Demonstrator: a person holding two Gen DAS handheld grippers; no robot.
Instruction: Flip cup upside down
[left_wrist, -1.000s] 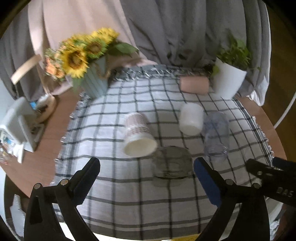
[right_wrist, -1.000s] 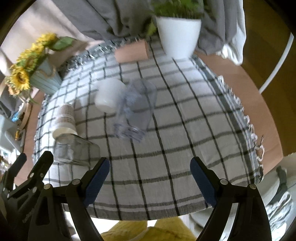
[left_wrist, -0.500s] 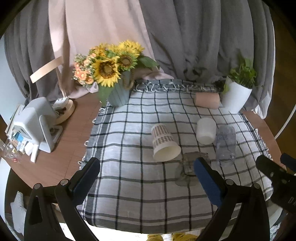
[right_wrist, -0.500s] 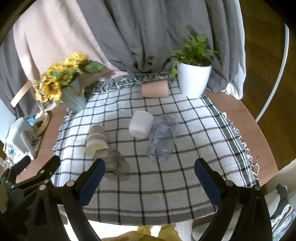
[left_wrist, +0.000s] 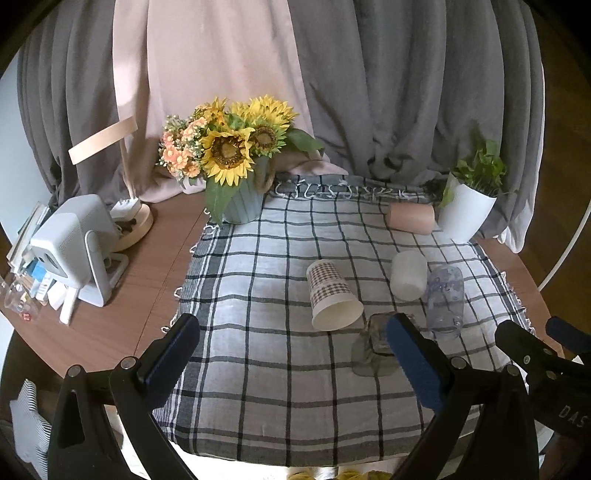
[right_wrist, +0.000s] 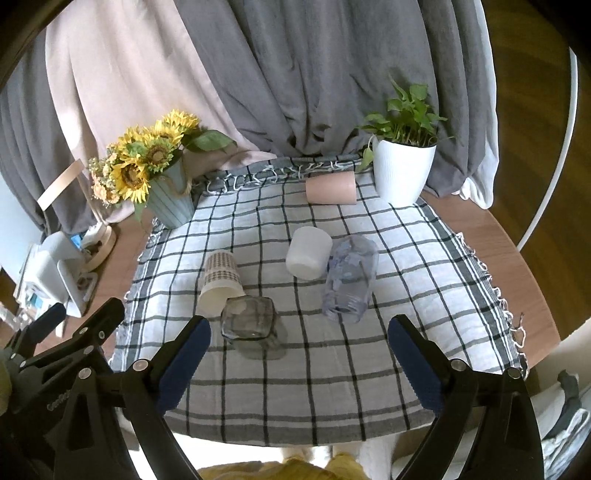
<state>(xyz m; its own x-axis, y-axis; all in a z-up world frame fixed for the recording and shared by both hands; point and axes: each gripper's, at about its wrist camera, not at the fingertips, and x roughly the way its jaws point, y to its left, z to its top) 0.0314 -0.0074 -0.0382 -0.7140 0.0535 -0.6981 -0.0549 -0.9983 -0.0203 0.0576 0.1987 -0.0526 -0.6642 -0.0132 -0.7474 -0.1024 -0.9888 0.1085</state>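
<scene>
Both grippers have pulled back and up from the table since a second ago, so the curtains and the whole round wooden table (left_wrist: 122, 302) now show, where earlier the cups filled the view. On the black-and-white checked cloth (right_wrist: 332, 369) five cups lie on their sides. The checked paper cup (left_wrist: 330, 295) has its long axis running front to back, its open white mouth toward the cameras. The smoky grey glass tumbler (right_wrist: 249, 319) lies just in front of it, mouth also toward the cameras. The white plastic cup (right_wrist: 309, 251) and the clear printed plastic cup (right_wrist: 351, 280) lie side by side, touching, their near ends toward the cameras. The pink cup (right_wrist: 331, 189) lies crosswise at the far edge, beside the white potted plant (right_wrist: 402, 170). The sunflower bouquet in a blue-grey pot (left_wrist: 236, 166) stands at the far left corner. The left gripper (left_wrist: 291, 350) and right gripper (right_wrist: 299, 350) both hang spread wide above the near edge, holding and touching nothing.
</scene>
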